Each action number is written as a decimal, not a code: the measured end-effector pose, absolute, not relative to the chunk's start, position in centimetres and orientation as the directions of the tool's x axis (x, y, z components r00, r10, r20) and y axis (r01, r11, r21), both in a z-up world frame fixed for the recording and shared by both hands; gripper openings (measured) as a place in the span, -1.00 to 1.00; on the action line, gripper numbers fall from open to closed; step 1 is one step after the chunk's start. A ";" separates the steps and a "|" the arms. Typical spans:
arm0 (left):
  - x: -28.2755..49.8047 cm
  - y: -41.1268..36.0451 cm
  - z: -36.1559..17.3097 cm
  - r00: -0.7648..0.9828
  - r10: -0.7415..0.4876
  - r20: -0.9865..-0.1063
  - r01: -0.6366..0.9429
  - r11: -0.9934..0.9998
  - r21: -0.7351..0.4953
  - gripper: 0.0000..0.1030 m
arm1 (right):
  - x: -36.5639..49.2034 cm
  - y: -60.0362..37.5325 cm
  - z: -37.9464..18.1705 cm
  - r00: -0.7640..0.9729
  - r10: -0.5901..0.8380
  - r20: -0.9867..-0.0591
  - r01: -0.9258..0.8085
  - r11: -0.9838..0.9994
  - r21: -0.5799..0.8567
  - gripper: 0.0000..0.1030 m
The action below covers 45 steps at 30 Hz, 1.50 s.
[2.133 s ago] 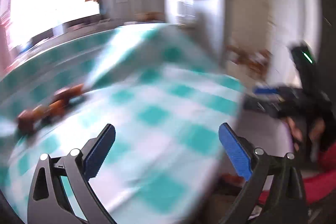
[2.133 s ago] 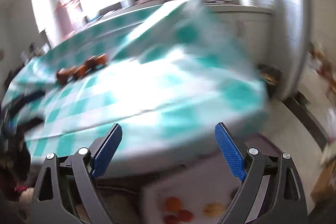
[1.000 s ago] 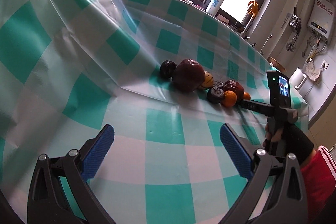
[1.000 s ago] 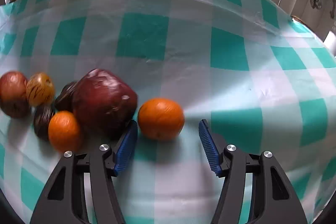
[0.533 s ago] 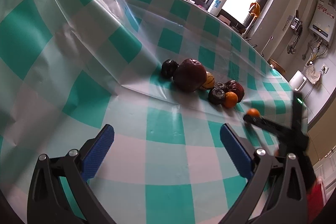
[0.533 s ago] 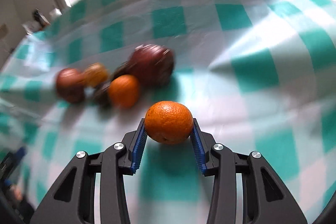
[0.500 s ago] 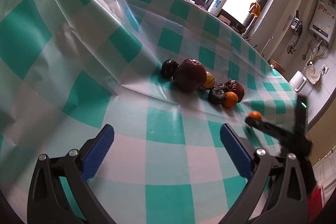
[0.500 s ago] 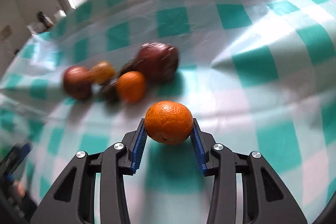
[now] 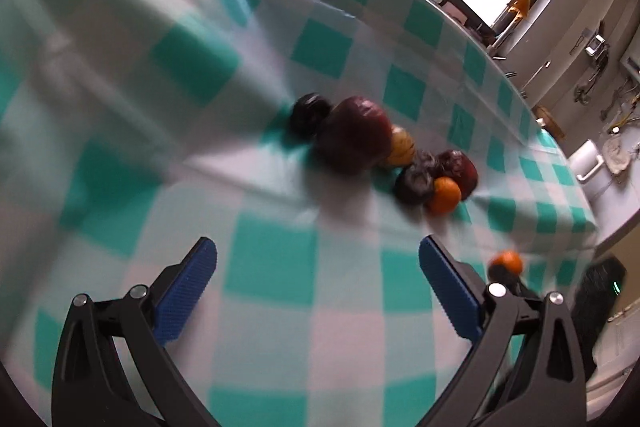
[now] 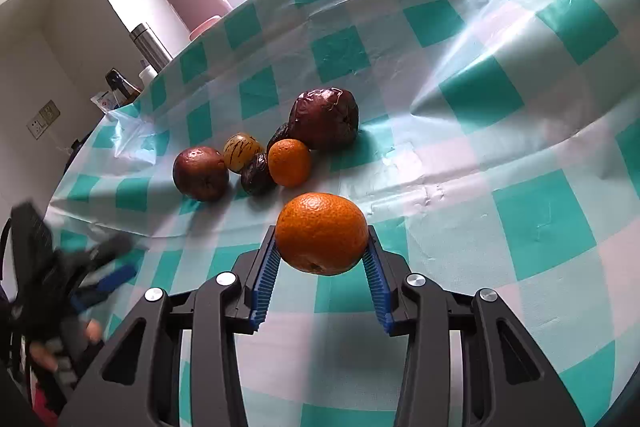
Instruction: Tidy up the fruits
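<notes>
We hold the orange [image 10: 322, 233] clamped between the pads of our right gripper [image 10: 322, 259], clear of the checked tablecloth [image 10: 540, 219], near the fruit cluster [image 10: 280, 155]. Our left gripper [image 9: 318, 291] hangs wide open, empty. Round peel may slip and roll off.

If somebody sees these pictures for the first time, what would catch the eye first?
Most likely the bright orange, clamped between the blue pads of the right gripper just above the green-and-white checked tablecloth. Behind it lies a cluster of fruit: a smaller orange, dark wrinkled pieces and a big dark red one. The left gripper is open, with nothing in it.
</notes>
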<state>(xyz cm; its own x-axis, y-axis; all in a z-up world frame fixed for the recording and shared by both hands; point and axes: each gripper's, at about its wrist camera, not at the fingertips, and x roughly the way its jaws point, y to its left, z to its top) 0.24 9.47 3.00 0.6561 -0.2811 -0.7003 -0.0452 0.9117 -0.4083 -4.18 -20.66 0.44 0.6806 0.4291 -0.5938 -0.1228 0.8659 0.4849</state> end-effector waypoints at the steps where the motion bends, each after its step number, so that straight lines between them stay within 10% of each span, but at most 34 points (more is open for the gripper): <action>1: 1.4 8.6 3.1 0.664 -0.249 -0.705 -0.055 0.924 -0.378 0.96 | -4.3 -20.7 0.5 0.682 0.432 -0.590 -0.125 0.864 0.488 -0.20; 12: 9.2 3.2 2.1 0.688 0.015 -0.726 0.008 1.000 0.029 0.91 | -4.1 -20.7 0.4 0.682 0.451 -0.575 -0.143 0.854 0.501 -0.19; 18: 9.9 1.6 1.9 0.692 -0.006 -0.722 0.109 0.989 0.096 0.42 | -4.3 -20.8 0.5 0.691 0.454 -0.563 -0.145 0.849 0.507 -0.13; 31: 0.7 7.4 4.2 0.750 -0.208 -0.628 0.071 0.969 -0.236 0.29 | -4.2 -20.9 0.4 0.688 0.453 -0.568 -0.139 0.850 0.509 -0.22; 36: -0.7 9.8 2.7 0.725 -0.206 -0.658 -0.001 0.954 -0.300 0.29 | -4.0 -19.4 0.5 0.663 0.446 -0.602 -0.166 0.871 0.463 0.33; 45: -1.1 9.7 2.6 0.745 -0.203 -0.636 0.010 0.956 -0.293 0.29 | -4.7 -12.7 0.7 0.592 0.381 -0.710 -0.308 0.921 0.238 0.32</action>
